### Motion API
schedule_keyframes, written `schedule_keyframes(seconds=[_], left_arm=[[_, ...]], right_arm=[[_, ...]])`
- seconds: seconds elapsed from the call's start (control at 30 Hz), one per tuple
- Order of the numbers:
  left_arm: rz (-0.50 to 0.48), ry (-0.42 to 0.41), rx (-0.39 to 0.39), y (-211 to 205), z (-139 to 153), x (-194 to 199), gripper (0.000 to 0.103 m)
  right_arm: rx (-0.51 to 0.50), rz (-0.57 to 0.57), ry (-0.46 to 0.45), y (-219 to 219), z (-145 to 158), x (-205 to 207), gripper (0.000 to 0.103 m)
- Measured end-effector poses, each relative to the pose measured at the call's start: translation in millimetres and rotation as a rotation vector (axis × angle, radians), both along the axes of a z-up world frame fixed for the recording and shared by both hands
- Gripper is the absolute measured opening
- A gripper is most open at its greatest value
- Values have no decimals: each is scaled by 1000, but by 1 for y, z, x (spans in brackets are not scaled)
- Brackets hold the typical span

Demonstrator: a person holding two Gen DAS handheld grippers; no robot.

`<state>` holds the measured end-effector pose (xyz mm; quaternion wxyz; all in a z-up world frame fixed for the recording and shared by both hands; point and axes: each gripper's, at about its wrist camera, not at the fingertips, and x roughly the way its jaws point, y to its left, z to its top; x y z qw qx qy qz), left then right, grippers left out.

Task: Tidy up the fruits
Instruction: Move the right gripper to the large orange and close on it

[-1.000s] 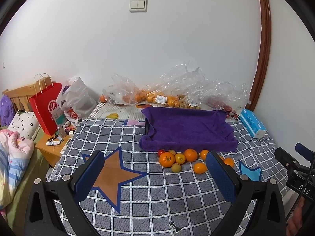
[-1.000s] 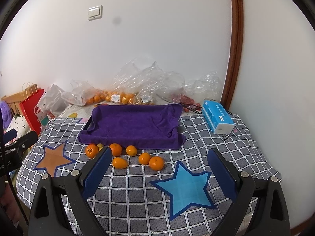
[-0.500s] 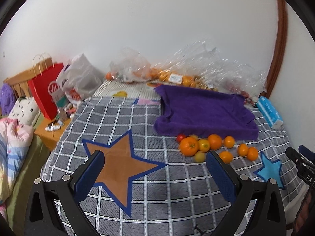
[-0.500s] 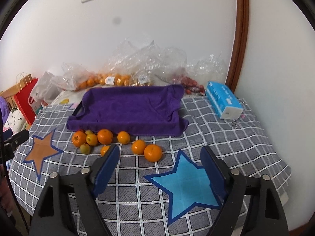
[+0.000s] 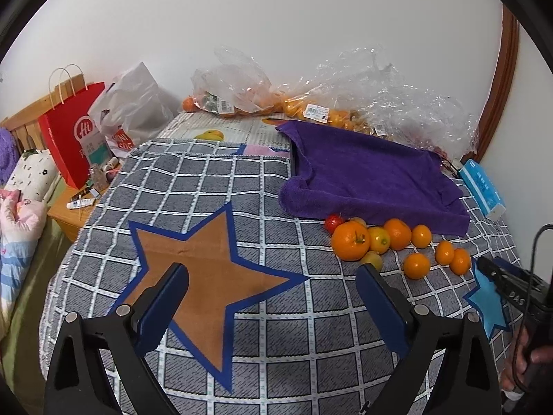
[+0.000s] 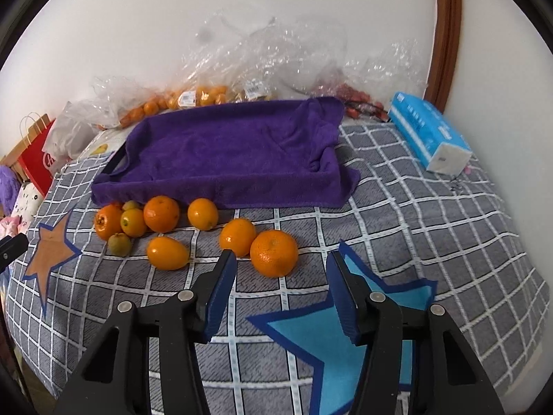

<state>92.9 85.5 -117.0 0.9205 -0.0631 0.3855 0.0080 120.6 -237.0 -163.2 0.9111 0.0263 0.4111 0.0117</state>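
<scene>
The right tool (image 6: 280,266), jaws apart, hovers near an orange (image 6: 273,253).

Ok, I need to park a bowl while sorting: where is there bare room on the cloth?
Free: around the brown star, left of the fruit, and on the blue star up to the tissue pack. The purple towel lies bare too. Crowded: the strip along the towel's near edge, where the oranges cluster, and the bags by the wall.

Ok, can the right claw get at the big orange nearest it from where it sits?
Probably yes: the right claw is open, the big orange lies just ahead between its fingers, nothing between.
</scene>
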Motion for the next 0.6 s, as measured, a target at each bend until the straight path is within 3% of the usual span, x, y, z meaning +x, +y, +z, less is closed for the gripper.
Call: schedule_keyframes(seconds=[0.3,0.53,0.6], left_arm=[[-36,8,-28,-4,-6,11,97],[-69,11,-41,-7,-10,14,91],[-82,13,-42,-10,-10,15,90]], right_arm=[[-2,26,36,4,-22,18,54],[-7,46,60,5,-36,29,53],[-1,58,65,4,-39,31,40]])
